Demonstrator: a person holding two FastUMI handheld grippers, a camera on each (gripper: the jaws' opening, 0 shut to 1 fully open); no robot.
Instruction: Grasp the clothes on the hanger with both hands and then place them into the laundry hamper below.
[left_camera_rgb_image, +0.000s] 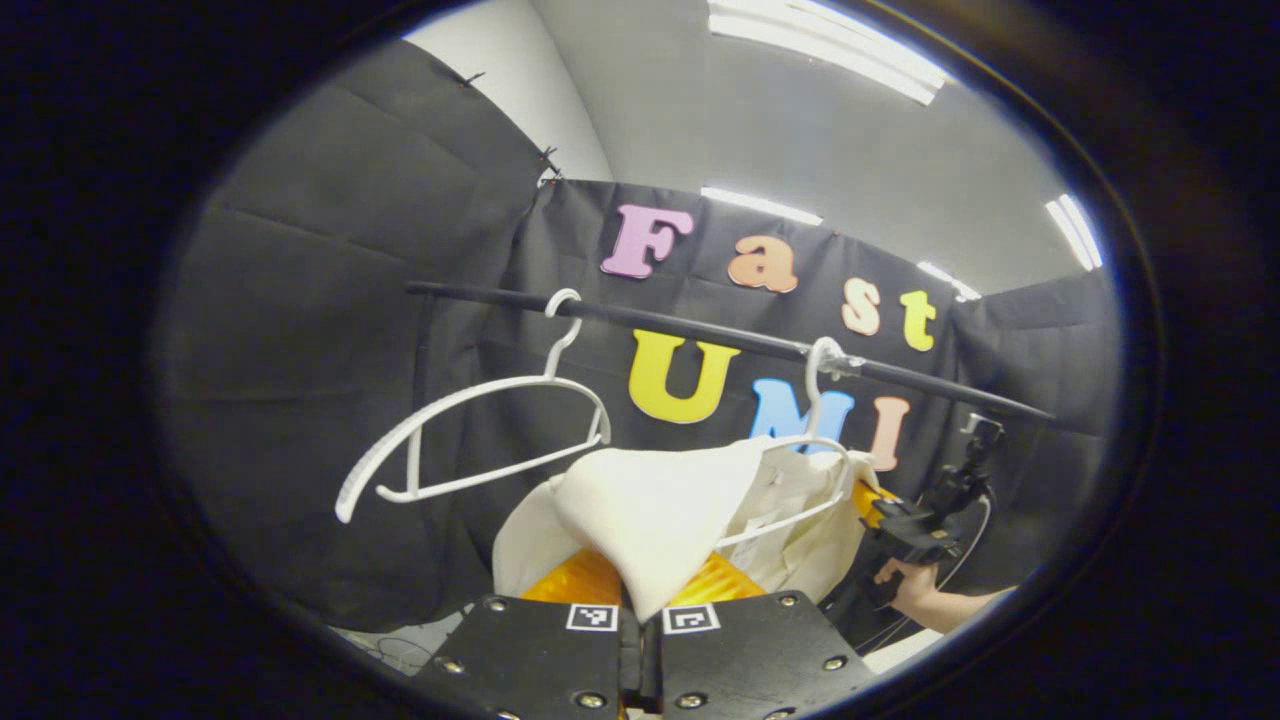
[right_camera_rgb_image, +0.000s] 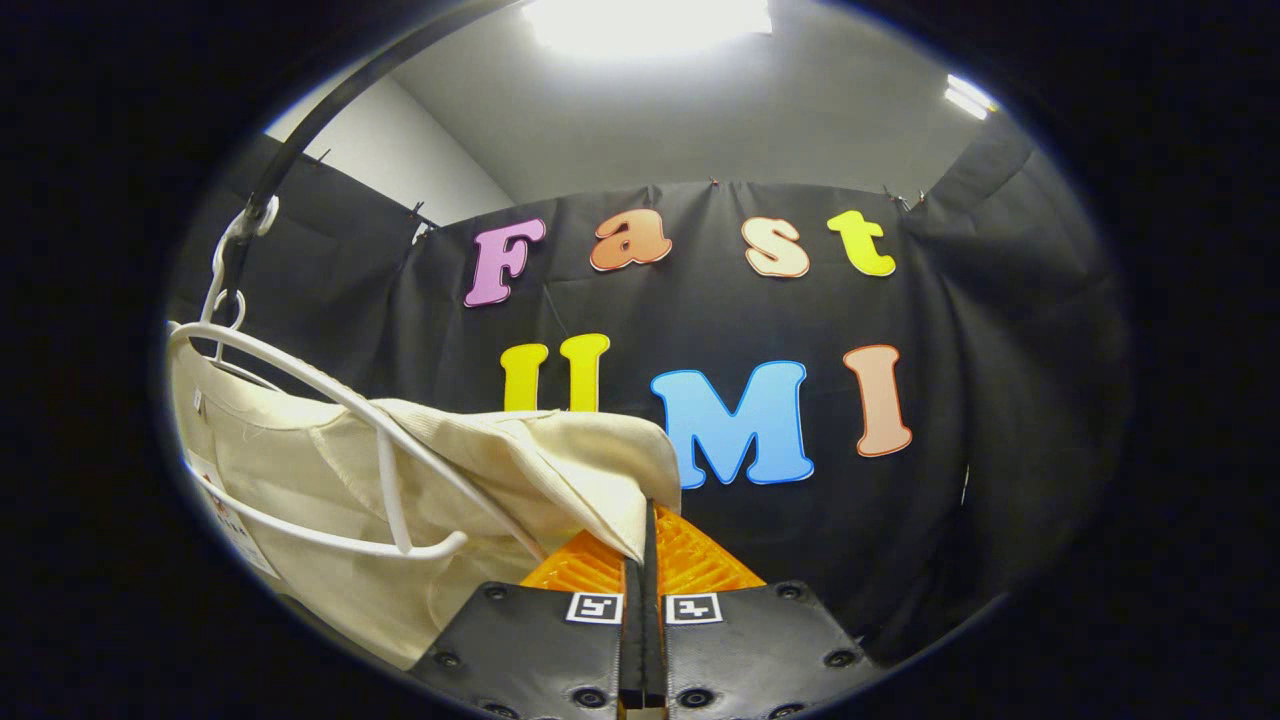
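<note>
A cream garment (left_camera_rgb_image: 650, 510) hangs off a white hanger (left_camera_rgb_image: 815, 450) on the black rail (left_camera_rgb_image: 700, 328). My left gripper (left_camera_rgb_image: 640, 585) is shut on one shoulder of the garment, the cloth pinched between its orange fingers (left_camera_rgb_image: 565, 580). In the right gripper view the same cream garment (right_camera_rgb_image: 400, 480) drapes over the white hanger (right_camera_rgb_image: 330, 400), and my right gripper (right_camera_rgb_image: 645, 545) is shut on its other shoulder. The right gripper (left_camera_rgb_image: 915, 535) also appears far right in the left gripper view, held by a hand (left_camera_rgb_image: 915, 590).
An empty white hanger (left_camera_rgb_image: 470, 440) hangs tilted on the rail to the left of the garment. The rail (right_camera_rgb_image: 300, 130) curves overhead at the upper left in the right gripper view. Black cloth walls close the booth behind.
</note>
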